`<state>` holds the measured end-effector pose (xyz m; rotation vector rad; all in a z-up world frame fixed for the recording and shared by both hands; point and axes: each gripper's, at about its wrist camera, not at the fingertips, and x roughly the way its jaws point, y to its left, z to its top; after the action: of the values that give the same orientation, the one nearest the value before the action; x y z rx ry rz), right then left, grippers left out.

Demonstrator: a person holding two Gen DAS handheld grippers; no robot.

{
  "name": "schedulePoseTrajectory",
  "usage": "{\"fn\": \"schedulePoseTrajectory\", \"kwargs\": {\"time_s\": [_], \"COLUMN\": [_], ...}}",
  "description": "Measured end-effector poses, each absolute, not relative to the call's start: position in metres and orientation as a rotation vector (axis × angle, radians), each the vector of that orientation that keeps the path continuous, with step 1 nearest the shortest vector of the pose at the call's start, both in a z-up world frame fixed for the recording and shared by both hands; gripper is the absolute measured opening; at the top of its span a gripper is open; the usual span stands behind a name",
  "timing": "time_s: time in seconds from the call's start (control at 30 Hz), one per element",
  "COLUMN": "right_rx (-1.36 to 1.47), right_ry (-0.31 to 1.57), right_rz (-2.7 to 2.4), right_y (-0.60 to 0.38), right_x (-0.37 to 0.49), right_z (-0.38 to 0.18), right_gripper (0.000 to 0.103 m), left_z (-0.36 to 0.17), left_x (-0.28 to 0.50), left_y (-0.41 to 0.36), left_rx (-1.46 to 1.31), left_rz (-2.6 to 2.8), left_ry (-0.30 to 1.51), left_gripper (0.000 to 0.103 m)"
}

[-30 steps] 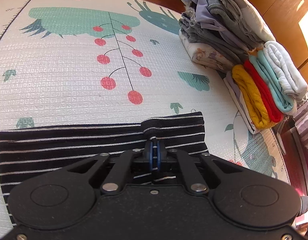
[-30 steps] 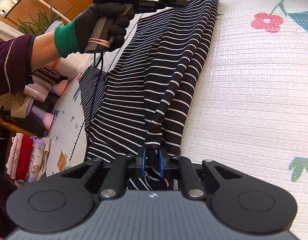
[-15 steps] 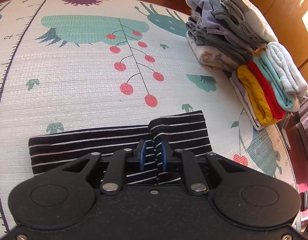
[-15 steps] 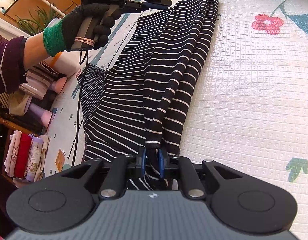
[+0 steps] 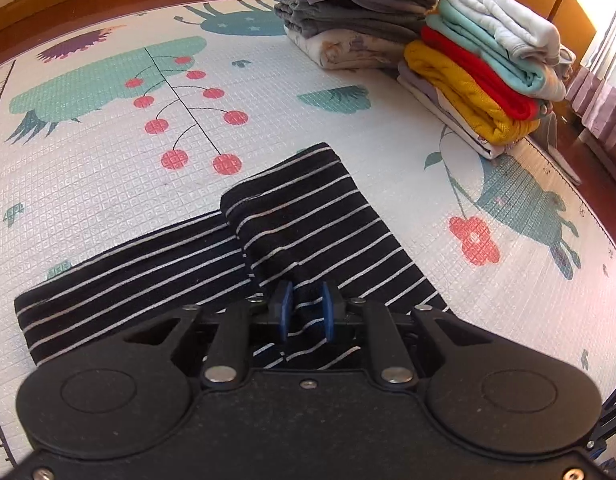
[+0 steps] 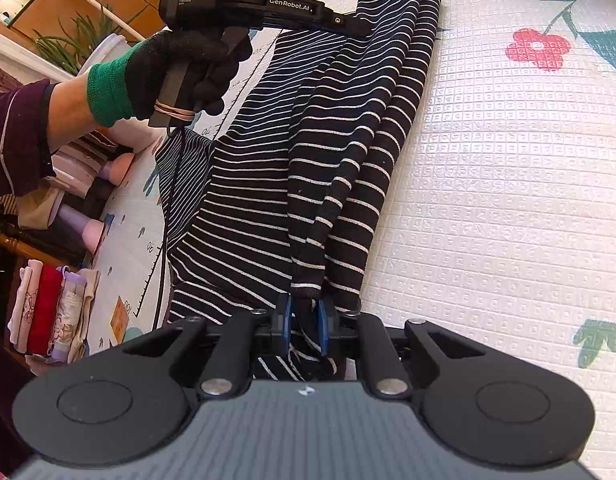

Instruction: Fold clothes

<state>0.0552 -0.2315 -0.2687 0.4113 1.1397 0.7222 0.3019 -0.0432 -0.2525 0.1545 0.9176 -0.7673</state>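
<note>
Claw body hides the striped garment's (image 5: pixel 308 236) near edge.

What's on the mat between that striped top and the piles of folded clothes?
Nothing: in the left wrist view only bare printed mat separates the striped top from the folded piles.

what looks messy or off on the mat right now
Only the striped garment looks untidy: it lies bunched in long uneven ridges on the play mat, a loose flap sticking out at its left. The folded stacks look neat. Nothing is spilled or damaged.
</note>
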Motion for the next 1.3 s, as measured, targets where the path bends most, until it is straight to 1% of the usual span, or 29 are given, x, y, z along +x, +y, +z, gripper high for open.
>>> {"fn": "schedulePoseTrajectory", "kwargs": {"time_s": [0.07,0.13,0.23,0.37,0.43,0.5,0.57,0.6,0.67,0.7,0.73,0.77,0.8,0.83,0.9,0.93,1.07,1.2,1.3], "right_rx": [0.415,0.413,0.413,0.401,0.392,0.387,0.394,0.396,0.394,0.393,0.394,0.395,0.396,0.396,0.395,0.394,0.393,0.393,0.395], "right_ry": [1.140,1.139,1.138,1.135,1.133,1.130,1.130,1.131,1.132,1.131,1.131,1.130,1.129,1.129,1.127,1.127,1.126,1.125,1.127], "right_rz": [0.722,0.724,0.725,0.728,0.731,0.736,0.736,0.736,0.737,0.738,0.738,0.738,0.738,0.738,0.740,0.740,0.741,0.742,0.742], "right_y": [-0.232,-0.231,-0.231,-0.229,-0.227,-0.227,-0.228,-0.229,-0.229,-0.229,-0.230,-0.230,-0.230,-0.230,-0.229,-0.229,-0.229,-0.229,-0.230], "right_x": [0.055,0.055,0.055,0.054,0.054,0.053,0.053,0.053,0.053,0.053,0.053,0.053,0.053,0.053,0.052,0.052,0.052,0.051,0.051], "right_z": [-0.269,-0.270,-0.270,-0.269,-0.269,-0.268,-0.268,-0.269,-0.268,-0.268,-0.268,-0.268,-0.268,-0.268,-0.268,-0.268,-0.268,-0.267,-0.267], "right_gripper": [0.016,0.016,0.016,0.016,0.016,0.019,0.020,0.020,0.020,0.020,0.020,0.020,0.021,0.021,0.021,0.021,0.021,0.021,0.021], "left_z": [-0.251,-0.263,-0.257,-0.239,-0.239,-0.238,-0.237,-0.240,-0.245,-0.248,-0.251,-0.253,-0.254,-0.255,-0.256,-0.255,-0.243,-0.226,-0.232], "left_x": [0.301,0.305,0.310,0.323,0.332,0.337,0.337,0.336,0.336,0.336,0.335,0.335,0.335,0.335,0.336,0.337,0.334,0.334,0.338], "left_y": [-0.044,-0.047,-0.043,-0.049,-0.058,-0.071,-0.088,-0.097,-0.114,-0.119,-0.124,-0.127,-0.128,-0.128,-0.126,-0.123,-0.114,-0.110,-0.119], "left_rx": [0.173,0.208,0.158,0.121,0.084,0.057,0.086,0.110,0.159,0.178,0.197,0.211,0.218,0.225,0.219,0.212,0.185,0.091,0.071], "left_rz": [-0.784,-0.735,-0.713,-0.733,-0.736,-0.745,-0.748,-0.740,-0.720,-0.700,-0.678,-0.646,-0.625,-0.607,-0.589,-0.585,-0.583,-0.576,-0.570], "left_ry": [0.916,0.961,0.949,0.880,0.887,0.902,0.895,0.905,0.930,0.935,0.939,0.939,0.934,0.927,0.927,0.926,0.903,0.895,0.901], "left_gripper": [0.012,0.012,0.012,0.012,0.012,0.012,0.017,0.021,0.023,0.031,0.034,0.033,0.027,0.016,0.010,0.004,0.002,0.001,0.001]}}
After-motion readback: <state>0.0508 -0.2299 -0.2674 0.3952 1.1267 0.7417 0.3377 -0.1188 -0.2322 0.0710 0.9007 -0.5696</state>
